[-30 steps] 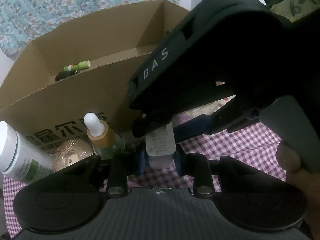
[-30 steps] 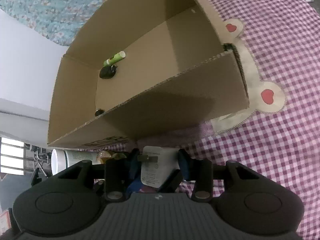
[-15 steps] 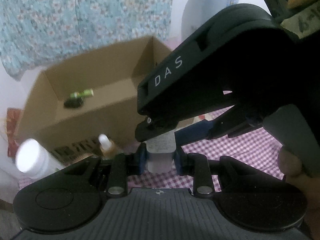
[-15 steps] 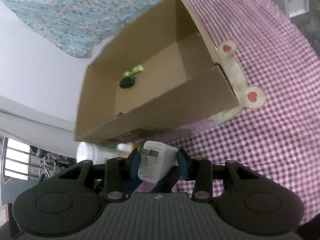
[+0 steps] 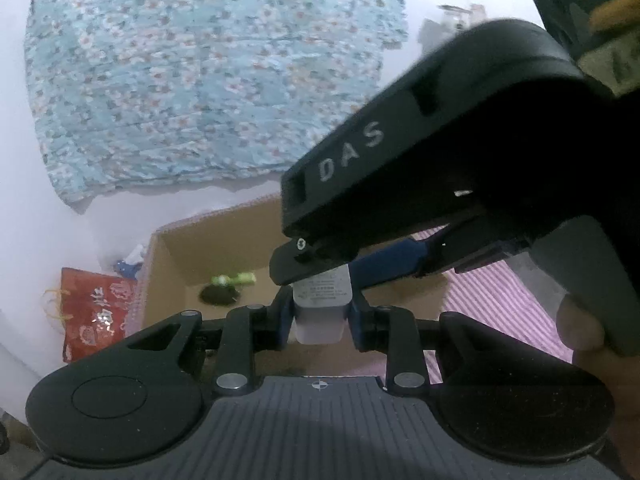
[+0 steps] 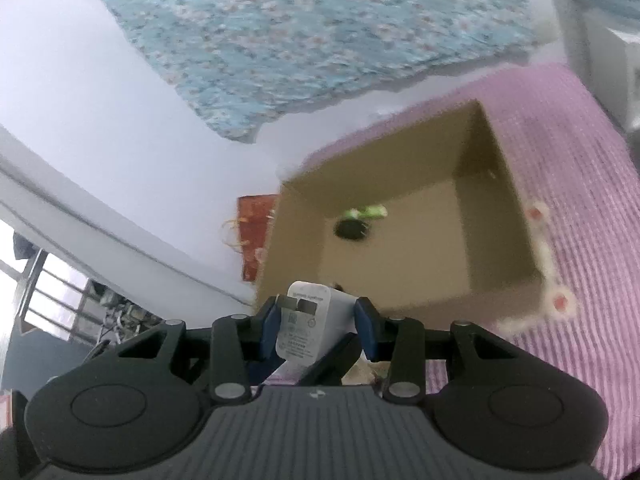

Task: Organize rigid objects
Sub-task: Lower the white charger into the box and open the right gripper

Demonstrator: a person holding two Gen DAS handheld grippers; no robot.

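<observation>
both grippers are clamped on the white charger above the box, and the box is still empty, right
Not quite: the cardboard box is not empty. The right wrist view shows a green tube and a dark round object lying on its floor. The rest holds: the left gripper and the right gripper both grip the white charger above the box.
</observation>
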